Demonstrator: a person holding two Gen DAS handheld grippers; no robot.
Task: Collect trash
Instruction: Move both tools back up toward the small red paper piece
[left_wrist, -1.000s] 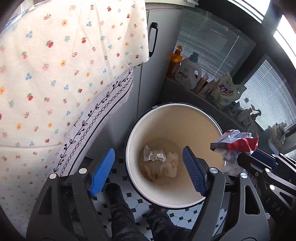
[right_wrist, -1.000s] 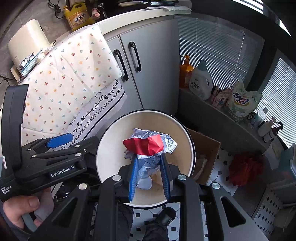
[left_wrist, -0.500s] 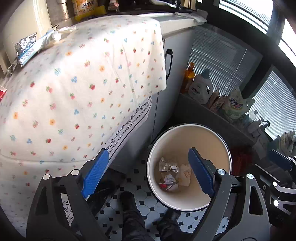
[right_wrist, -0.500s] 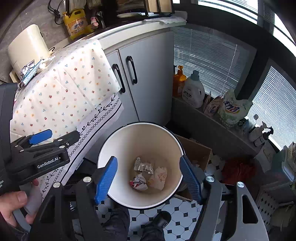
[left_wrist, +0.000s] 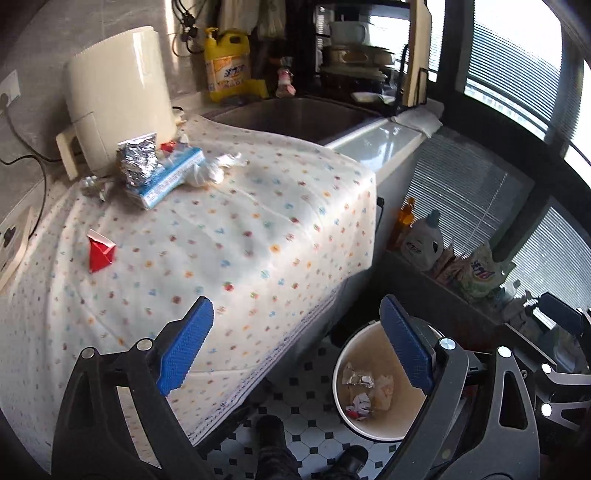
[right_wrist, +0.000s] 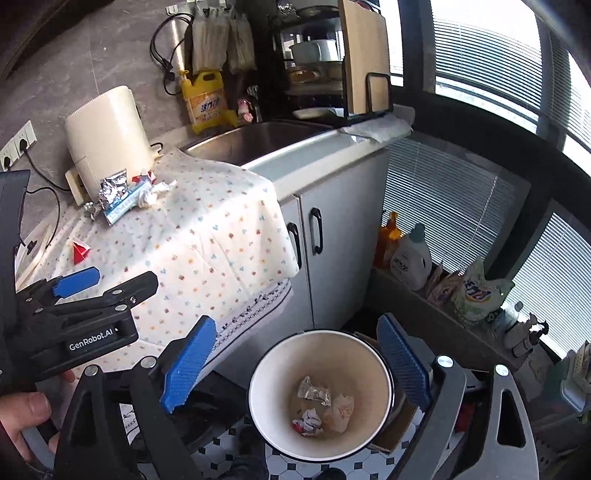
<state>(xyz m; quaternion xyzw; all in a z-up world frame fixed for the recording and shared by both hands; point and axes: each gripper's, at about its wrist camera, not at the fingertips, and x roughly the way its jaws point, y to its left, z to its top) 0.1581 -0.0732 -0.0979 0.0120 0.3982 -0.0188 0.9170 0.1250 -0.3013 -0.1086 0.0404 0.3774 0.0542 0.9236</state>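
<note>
A cream trash bin (right_wrist: 255, 384) with a dark rim stands on the tiled floor by the cabinet and holds a foil wrapper (right_wrist: 314, 391), crumpled red-and-white paper (right_wrist: 306, 422) and a tan wrapper (right_wrist: 341, 410). My right gripper (right_wrist: 295, 321) hangs high above it, jaws opening, nothing between them. My left gripper (left_wrist: 297, 317) hovers over the counter's edge, jaws opening, also empty; the bin (left_wrist: 369, 432) lies below its right finger. On the flowered cloth (left_wrist: 258, 229) lie a red folded paper (left_wrist: 99, 253), a foil wrapper (left_wrist: 138, 162), a blue-and-white packet (left_wrist: 173, 181) and a white tissue (left_wrist: 214, 170).
A cream appliance (left_wrist: 118, 92) and a yellow detergent bottle (left_wrist: 227, 66) stand at the back of the counter beside the sink (left_wrist: 295, 114). Laundry bottles (left_wrist: 424, 240) line a low ledge under the blinds. A cardboard box (right_wrist: 391, 432) sits behind the bin. A person's shoe (left_wrist: 269, 432) is on the floor.
The right gripper let go of the crumpled red-and-white paper, which now lies in the bin. Both grippers rose well above the bin with jaws wider, and the countertop came into view.
</note>
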